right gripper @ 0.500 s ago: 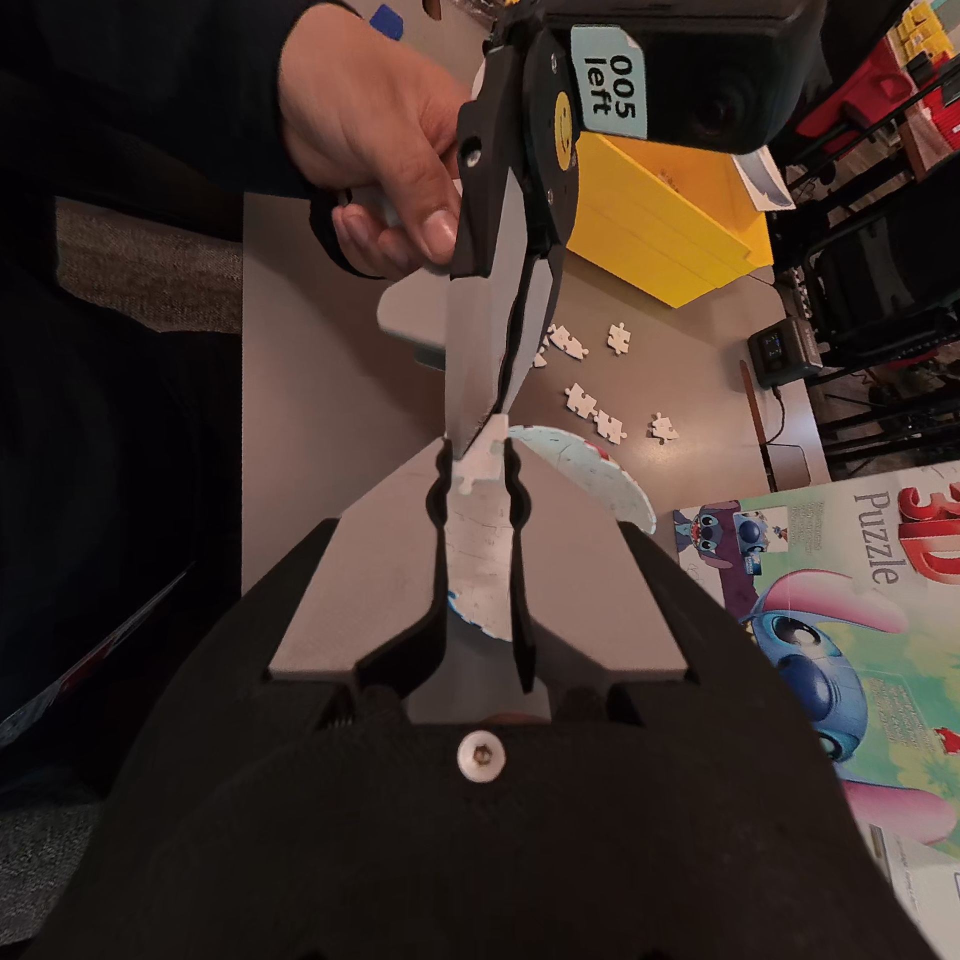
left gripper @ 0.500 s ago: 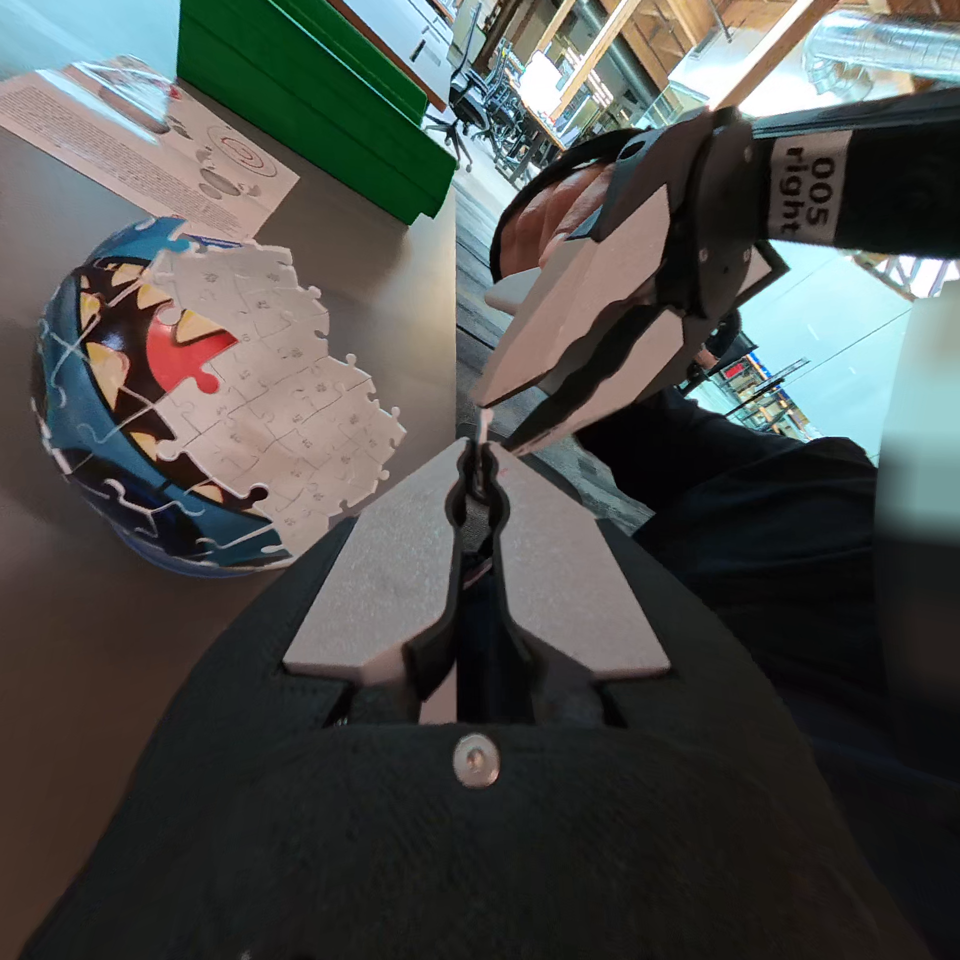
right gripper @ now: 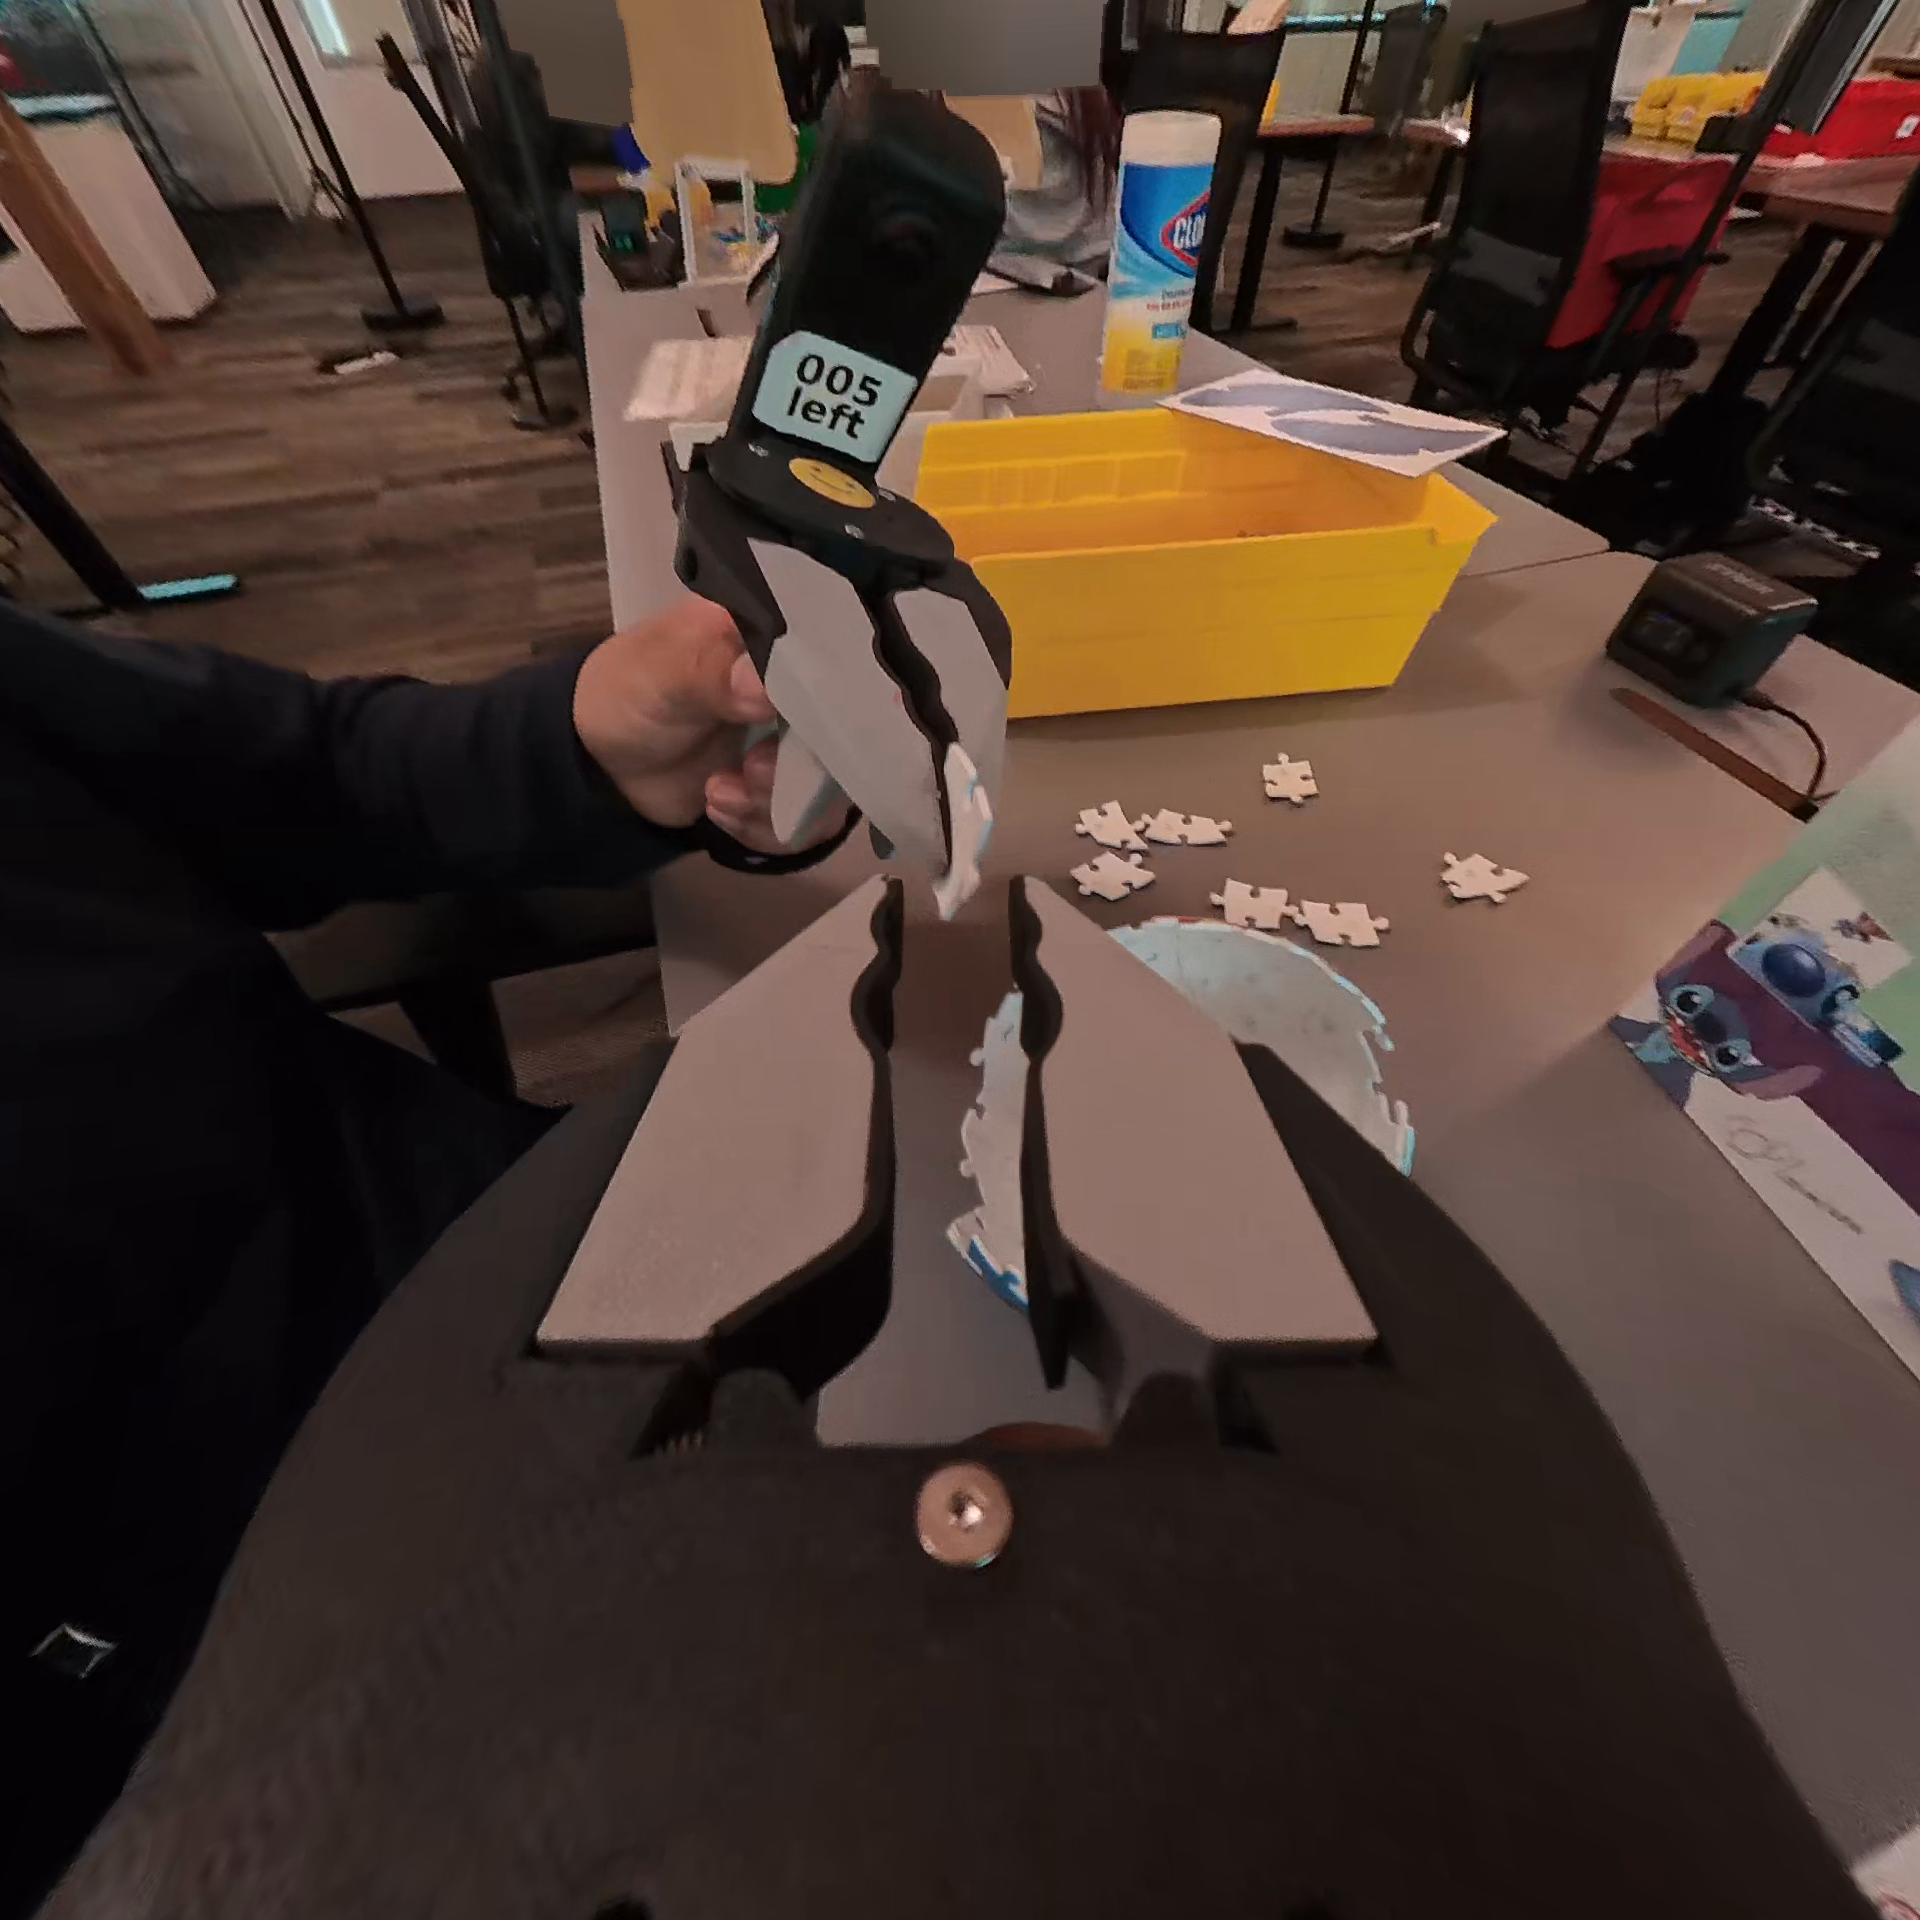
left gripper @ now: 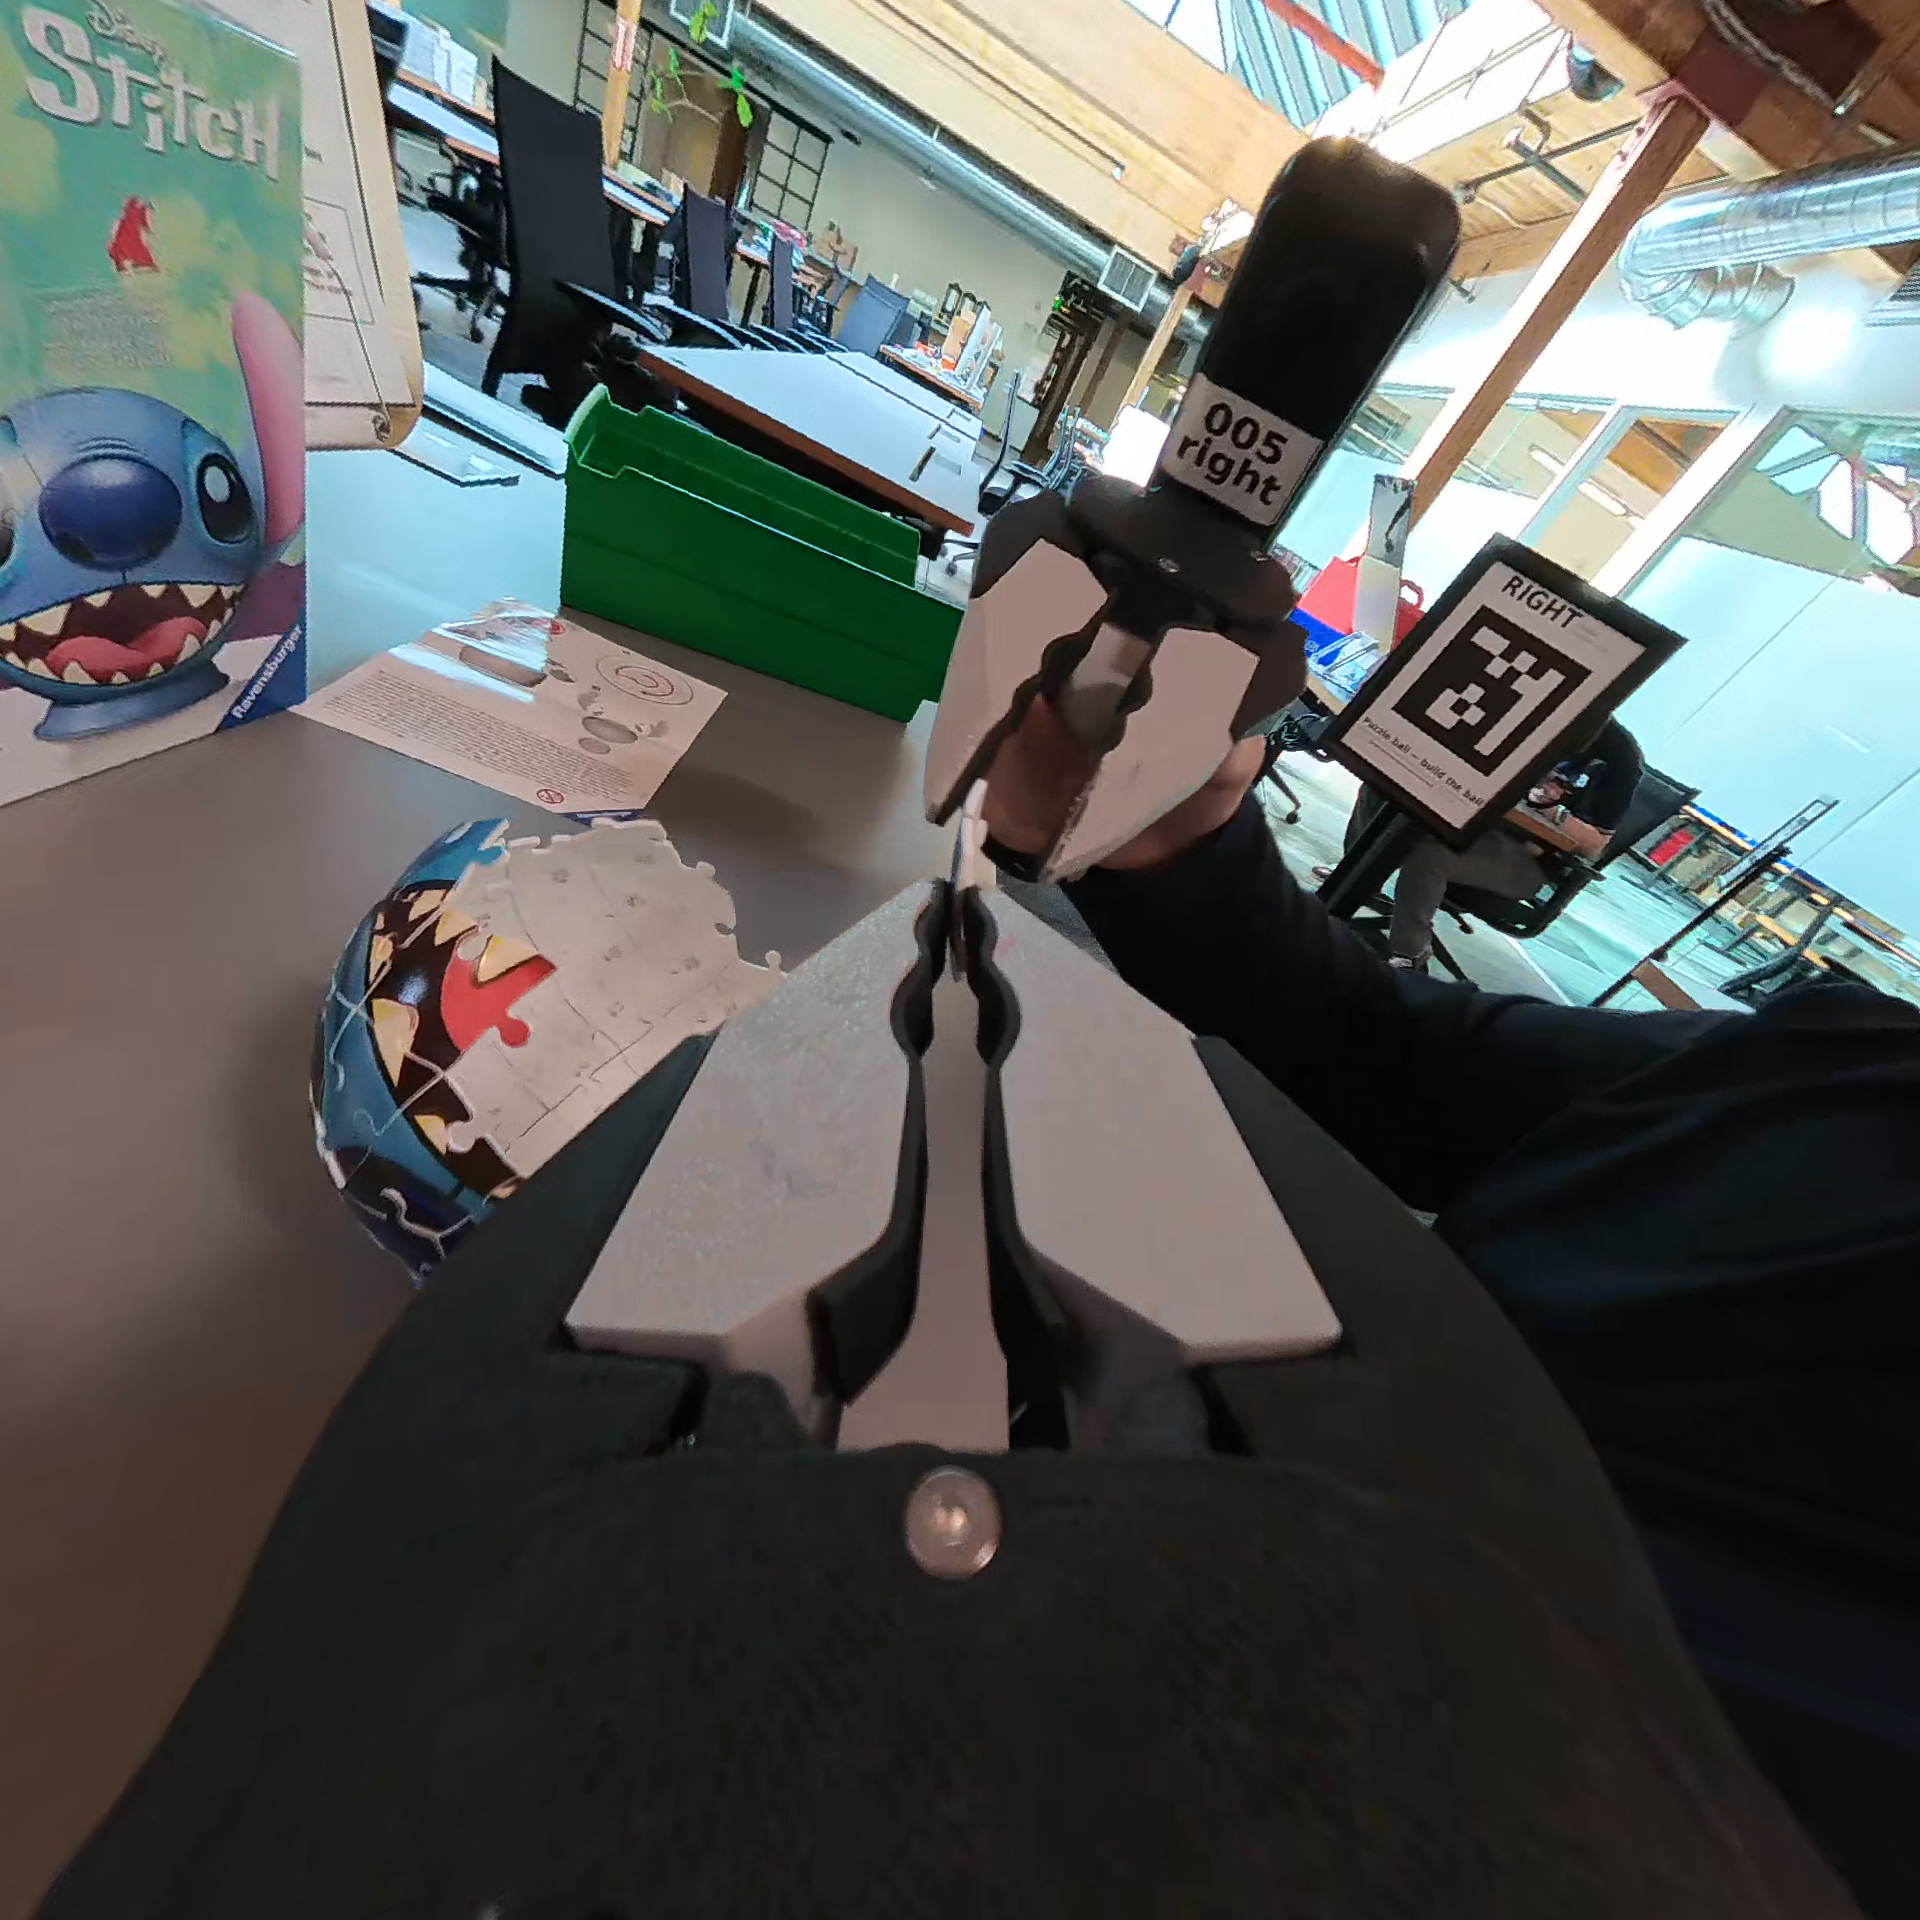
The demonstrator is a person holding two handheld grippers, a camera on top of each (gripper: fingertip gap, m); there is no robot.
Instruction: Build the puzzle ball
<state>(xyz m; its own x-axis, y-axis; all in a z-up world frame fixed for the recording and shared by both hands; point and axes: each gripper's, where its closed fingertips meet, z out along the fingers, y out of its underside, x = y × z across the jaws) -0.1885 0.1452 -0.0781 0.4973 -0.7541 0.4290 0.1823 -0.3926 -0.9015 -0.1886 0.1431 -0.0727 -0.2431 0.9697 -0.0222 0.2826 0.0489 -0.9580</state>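
The left tool (left gripper: pixel 958 914) is clenched on 1 small puzzle piece (right gripper: pixel 961 831), pinching it by an edge at the very fingertips so most of the piece stands free beyond them; that grip leaves its tabs exposed, probably so it can be regripped or slotted in. The right tool (right gripper: pixel 951 894) faces it tip to tip with its jaws spread apart and nothing between them, the piece hanging just above their gap, so this reads as a hand-over in mid-air, though which way it runs cannot be told. Both tools are held up off the grey tabletop (left gripper: pixel 156 987). The puzzle ball (left gripper: pixel 499 1029) lies on that tabletop below and to the left tool's left, only partly built: an open shell tipped on its side, so the printed blue outside and the white inside both show and its jagged rim is reachable. About 7 loose pieces (right gripper: pixel 1153 828) lie spread white side up beyond it, near a yellow bin (right gripper: pixel 1195 582), kept apart for easy picking. The puzzle box (left gripper: pixel 145 395) and an instruction sheet (left gripper: pixel 520 707) stand by, likely for reference.
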